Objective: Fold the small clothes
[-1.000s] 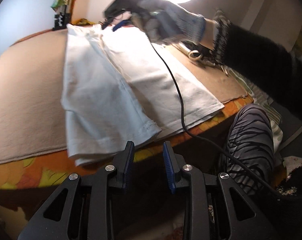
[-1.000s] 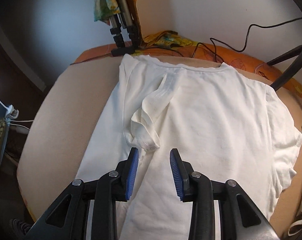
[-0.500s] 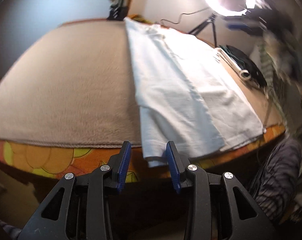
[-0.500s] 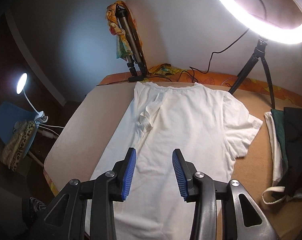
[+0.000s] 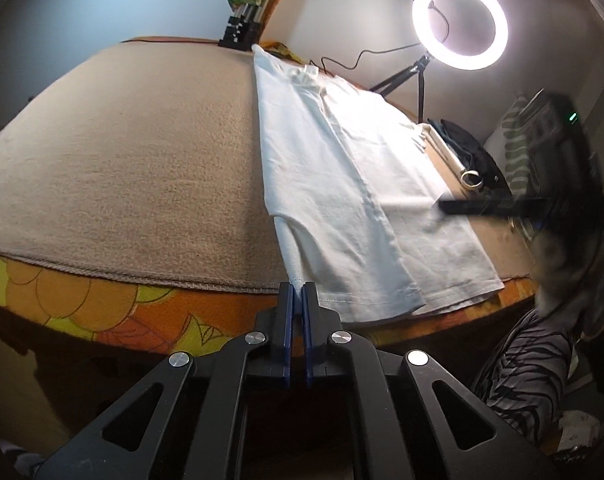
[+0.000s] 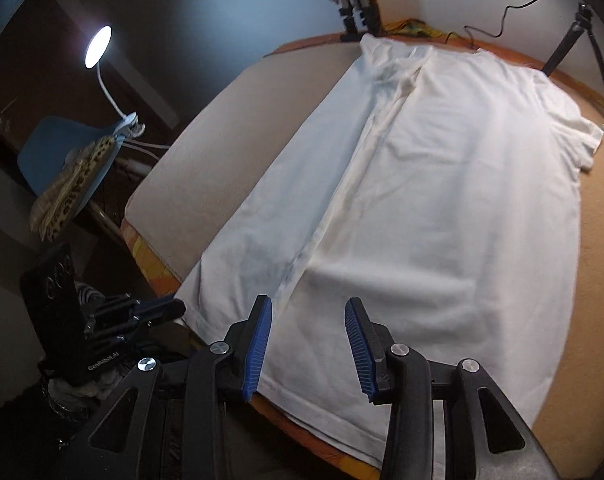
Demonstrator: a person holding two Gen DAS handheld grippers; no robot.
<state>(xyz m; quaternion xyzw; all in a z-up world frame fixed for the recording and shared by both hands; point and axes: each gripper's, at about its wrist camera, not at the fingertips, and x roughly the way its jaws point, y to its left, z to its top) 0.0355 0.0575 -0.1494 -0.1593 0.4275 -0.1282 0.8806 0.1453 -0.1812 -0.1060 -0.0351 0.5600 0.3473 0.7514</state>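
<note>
Your left gripper (image 5: 298, 292) has its fingers pinched together on the near left hem corner of the white T-shirt (image 5: 342, 184), where half a second ago those fingers stood apart just short of that hem; a thin strip of cloth runs up from between the blue pads. Your right gripper (image 6: 308, 344) has its fingers spread wide with nothing between them, poised over the near hem further along the table's front edge, and it sits lower and closer to the cloth than it did a moment ago.

Largest first: the table (image 5: 122, 152), under its tan blanket, carries the shirt lengthwise, collar toward the far edge by the tripod clamp (image 5: 238, 32) and hem hanging just over the near edge. The shirt's left side is already folded inward, its sleeve tucked along the crease; the right sleeve (image 6: 582, 136) lies flat and spread toward the table's right edge.

So the change is a fresh grip at the hem. That suggests the next fold is being set up, probably bringing the bottom up toward the collar, and you likely need the right fingers closed on the hem too before lifting, or the cloth may skew
</note>
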